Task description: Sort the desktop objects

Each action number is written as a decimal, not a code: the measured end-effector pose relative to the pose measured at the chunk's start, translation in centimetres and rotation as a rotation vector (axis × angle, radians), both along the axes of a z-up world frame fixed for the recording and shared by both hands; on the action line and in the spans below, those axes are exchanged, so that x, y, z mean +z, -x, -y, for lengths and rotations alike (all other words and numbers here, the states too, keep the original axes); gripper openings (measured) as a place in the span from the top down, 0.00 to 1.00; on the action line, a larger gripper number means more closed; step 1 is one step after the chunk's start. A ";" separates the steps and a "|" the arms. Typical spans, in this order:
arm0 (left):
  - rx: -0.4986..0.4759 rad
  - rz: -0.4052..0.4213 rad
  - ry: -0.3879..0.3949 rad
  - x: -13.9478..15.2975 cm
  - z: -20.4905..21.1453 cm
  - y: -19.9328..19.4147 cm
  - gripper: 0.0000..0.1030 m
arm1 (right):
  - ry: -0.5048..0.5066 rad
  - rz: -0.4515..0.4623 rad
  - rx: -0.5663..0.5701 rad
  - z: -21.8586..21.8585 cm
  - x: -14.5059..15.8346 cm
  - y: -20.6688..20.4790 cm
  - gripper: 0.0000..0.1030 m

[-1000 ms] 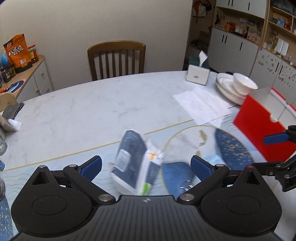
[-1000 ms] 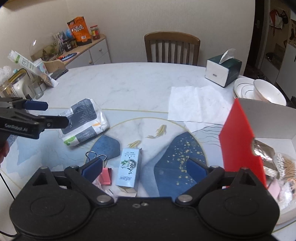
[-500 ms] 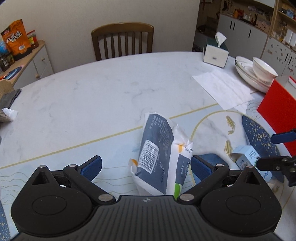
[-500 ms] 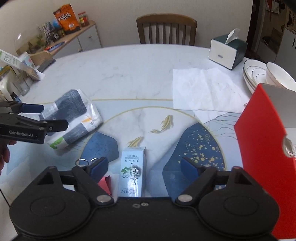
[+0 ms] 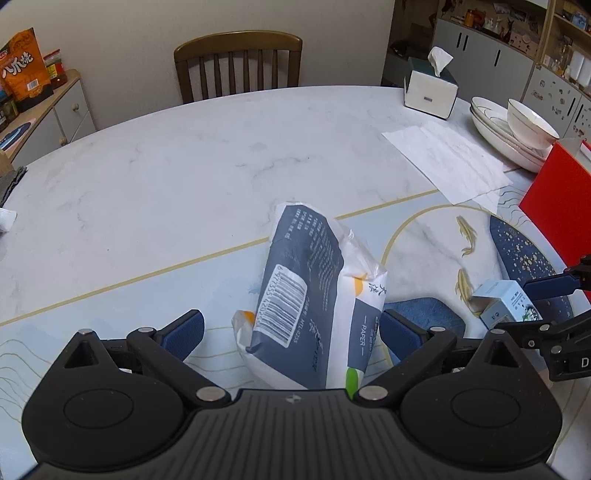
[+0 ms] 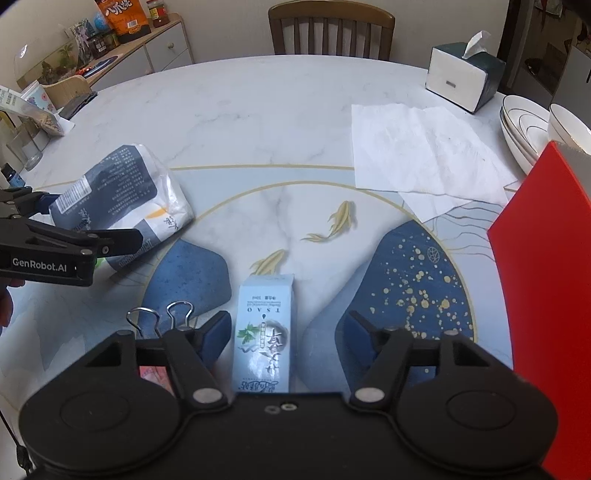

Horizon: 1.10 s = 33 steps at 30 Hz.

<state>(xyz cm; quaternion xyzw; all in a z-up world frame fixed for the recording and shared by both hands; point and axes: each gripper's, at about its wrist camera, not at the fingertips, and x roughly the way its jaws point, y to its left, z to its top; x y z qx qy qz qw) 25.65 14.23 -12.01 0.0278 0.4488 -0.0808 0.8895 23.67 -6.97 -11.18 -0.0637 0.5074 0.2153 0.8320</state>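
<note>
A dark blue and white tissue pack lies on the table between the fingers of my left gripper, which is open around its near end. The pack also shows in the right wrist view, with the left gripper on it. A light blue small carton lies between the fingers of my right gripper, which is open. The carton also shows in the left wrist view. Binder clips lie just left of the right gripper's left finger.
A red open box stands at the right. White paper sheets, a tissue box and stacked plates with a bowl lie farther back right. A wooden chair stands behind the table. A sideboard with snacks is at the left.
Both grippers moved forward and lower. The tissue pack now sits between the left fingers, and the carton between the right fingers. Both stay open.
</note>
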 end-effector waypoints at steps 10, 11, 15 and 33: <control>-0.004 -0.006 -0.008 -0.2 0.2 0.2 0.25 | 0.009 -0.011 0.006 0.0 -0.3 0.0 0.49; -0.006 -0.006 -0.007 -0.1 0.3 0.3 0.30 | 0.011 -0.011 0.011 0.0 -0.3 0.1 0.51; -0.012 -0.003 -0.014 0.1 0.8 0.6 0.44 | 0.013 -0.009 0.024 0.0 -0.2 0.2 0.58; 0.024 -0.002 0.016 1.5 1.5 2.6 0.75 | -0.040 -0.020 0.027 2.3 0.5 1.2 0.73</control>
